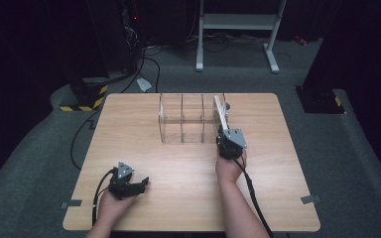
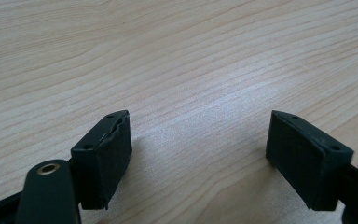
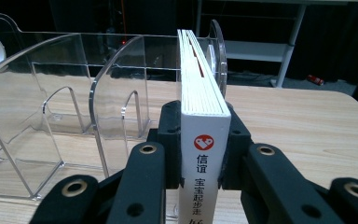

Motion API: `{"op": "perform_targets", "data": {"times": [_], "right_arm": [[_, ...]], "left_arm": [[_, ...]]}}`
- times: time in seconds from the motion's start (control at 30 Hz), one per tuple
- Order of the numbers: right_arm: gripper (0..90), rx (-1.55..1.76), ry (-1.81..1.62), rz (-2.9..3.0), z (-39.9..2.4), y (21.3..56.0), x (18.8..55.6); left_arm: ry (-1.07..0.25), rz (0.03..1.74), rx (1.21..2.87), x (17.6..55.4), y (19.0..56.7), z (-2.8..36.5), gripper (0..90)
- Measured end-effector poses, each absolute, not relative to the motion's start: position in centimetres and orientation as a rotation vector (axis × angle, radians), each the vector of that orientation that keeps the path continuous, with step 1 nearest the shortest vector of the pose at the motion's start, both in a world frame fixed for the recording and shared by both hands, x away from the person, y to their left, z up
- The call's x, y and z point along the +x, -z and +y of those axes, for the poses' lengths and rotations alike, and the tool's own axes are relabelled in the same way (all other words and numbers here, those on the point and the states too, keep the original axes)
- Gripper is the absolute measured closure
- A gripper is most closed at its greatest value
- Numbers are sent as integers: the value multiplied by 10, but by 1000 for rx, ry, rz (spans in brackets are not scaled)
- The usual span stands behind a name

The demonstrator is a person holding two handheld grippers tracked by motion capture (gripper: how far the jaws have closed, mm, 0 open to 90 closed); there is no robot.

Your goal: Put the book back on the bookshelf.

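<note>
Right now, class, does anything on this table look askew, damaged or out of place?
Nothing stands out. The book stands upright in the right gripper at the clear organizer's rightmost slot; the left gripper rests open on the table.

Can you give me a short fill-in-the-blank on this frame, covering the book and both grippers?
1. The right gripper is shut on a white ____.
2. The book stands ____ at the right end of the clear plastic organizer.
3. The left gripper rests on the wooden table with its jaws ____.

Missing words: book; upright; open
</note>
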State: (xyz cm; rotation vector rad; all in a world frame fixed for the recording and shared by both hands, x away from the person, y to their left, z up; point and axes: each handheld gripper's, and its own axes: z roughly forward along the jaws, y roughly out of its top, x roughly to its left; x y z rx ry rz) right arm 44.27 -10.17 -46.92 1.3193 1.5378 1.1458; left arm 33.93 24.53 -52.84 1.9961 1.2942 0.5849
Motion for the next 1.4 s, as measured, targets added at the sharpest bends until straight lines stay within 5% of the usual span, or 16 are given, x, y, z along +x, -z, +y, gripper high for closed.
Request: {"op": "perform_targets", "data": {"times": [0.87, 1.4], "right_arm": [[707, 1374, -1149, 1556, -104, 473, 441], [452, 1329, -1231, 1632, -117, 462, 420]], "left_arm": [[-583, 1295, 1993, 339, 528, 245, 228], [-584, 1297, 1991, 338, 529, 245, 227]]}}
